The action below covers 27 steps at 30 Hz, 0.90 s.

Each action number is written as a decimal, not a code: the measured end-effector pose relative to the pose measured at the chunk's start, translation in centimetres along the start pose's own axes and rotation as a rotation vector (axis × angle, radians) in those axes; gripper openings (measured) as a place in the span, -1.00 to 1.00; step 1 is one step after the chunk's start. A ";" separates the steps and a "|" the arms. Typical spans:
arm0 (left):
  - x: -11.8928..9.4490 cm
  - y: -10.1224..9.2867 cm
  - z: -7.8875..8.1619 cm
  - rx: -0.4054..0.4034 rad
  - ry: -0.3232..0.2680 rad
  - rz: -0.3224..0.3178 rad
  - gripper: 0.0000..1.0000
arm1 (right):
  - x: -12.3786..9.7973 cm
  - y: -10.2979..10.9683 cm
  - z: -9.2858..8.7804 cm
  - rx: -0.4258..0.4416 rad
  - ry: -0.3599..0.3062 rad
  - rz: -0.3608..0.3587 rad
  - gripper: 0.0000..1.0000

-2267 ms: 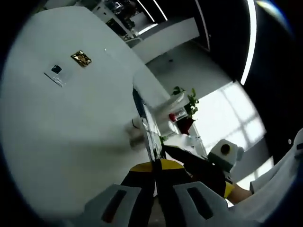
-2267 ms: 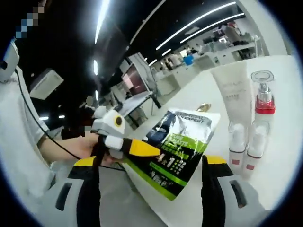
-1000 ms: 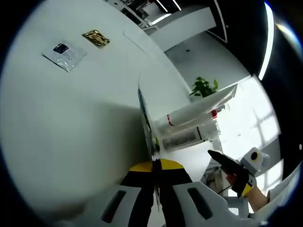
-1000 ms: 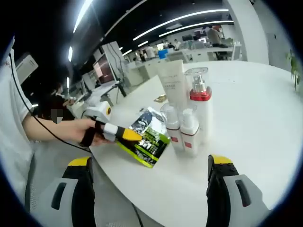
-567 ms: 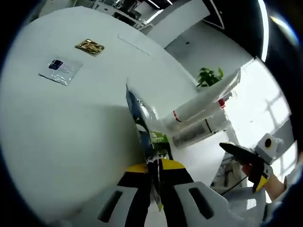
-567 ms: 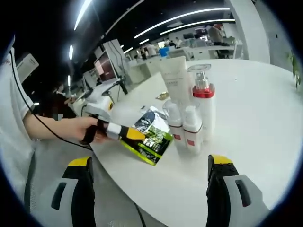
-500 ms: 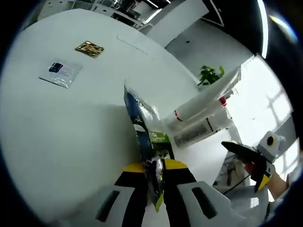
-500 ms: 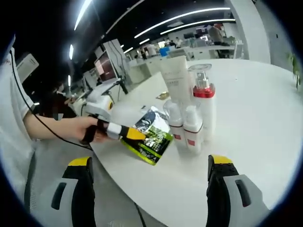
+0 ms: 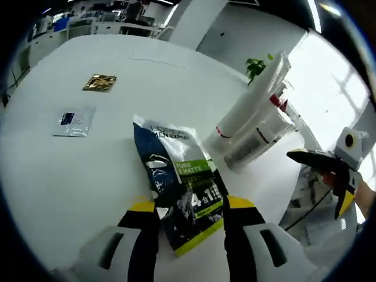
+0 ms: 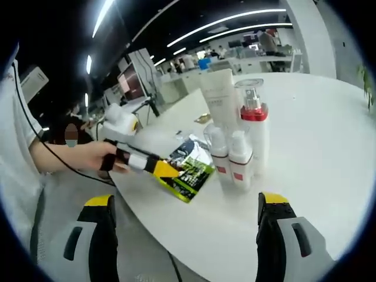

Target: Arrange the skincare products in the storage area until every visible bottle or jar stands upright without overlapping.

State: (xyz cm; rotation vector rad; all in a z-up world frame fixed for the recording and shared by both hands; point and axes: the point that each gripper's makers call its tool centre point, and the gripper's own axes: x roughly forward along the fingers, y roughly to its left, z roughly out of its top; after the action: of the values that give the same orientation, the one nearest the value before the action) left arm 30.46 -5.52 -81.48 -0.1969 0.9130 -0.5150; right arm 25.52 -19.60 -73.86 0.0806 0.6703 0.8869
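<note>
Bottles (image 10: 238,141) stand upright together; the pouch (image 9: 179,185) lies flat between the left gripper's (image 9: 187,212) parted jaws. Right gripper (image 10: 185,205) hangs wide apart, empty.

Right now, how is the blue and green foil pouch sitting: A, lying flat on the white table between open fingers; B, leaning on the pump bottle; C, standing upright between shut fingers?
A: the blue and green foil pouch lies flat on the white table, between the spread fingers of the left gripper.
</note>
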 end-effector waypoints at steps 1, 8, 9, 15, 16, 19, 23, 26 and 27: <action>0.0 0.0 0.0 0.030 0.006 0.014 -0.18 | 0.0 0.0 0.0 0.000 0.000 -0.001 0.99; 0.0 0.4 -0.1 0.191 0.034 0.071 -0.08 | 0.0 0.0 0.1 0.002 -0.005 -0.002 0.99; 0.1 0.5 -0.1 0.199 0.036 0.074 -0.07 | 0.0 0.0 0.2 0.003 -0.006 -0.002 0.99; 0.3 0.2 -0.1 0.244 0.043 0.077 -0.06 | -0.1 -0.1 0.1 0.004 -0.008 -0.005 0.99; 0.4 0.1 -0.1 0.244 0.044 0.076 -0.06 | -0.1 -0.1 0.2 0.004 -0.009 -0.006 0.99; 0.4 0.2 0.1 0.243 0.045 0.076 -0.05 | -0.1 -0.1 0.2 0.003 -0.009 -0.007 0.99; 0.4 0.2 0.3 0.246 0.045 0.080 -0.04 | -0.1 -0.1 0.3 0.001 -0.011 -0.009 0.99; 0.1 0.2 0.4 0.261 0.042 0.085 0.00 | -0.1 -0.1 0.3 -0.004 -0.009 -0.012 0.99; -0.2 0.1 0.5 0.266 0.040 0.084 0.01 | -0.1 -0.1 0.3 -0.007 -0.010 -0.012 0.99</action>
State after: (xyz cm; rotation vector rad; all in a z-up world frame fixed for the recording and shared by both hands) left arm 30.80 -5.38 -81.11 0.0935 0.8785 -0.5579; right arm 25.73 -19.69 -73.55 0.0746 0.6577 0.8768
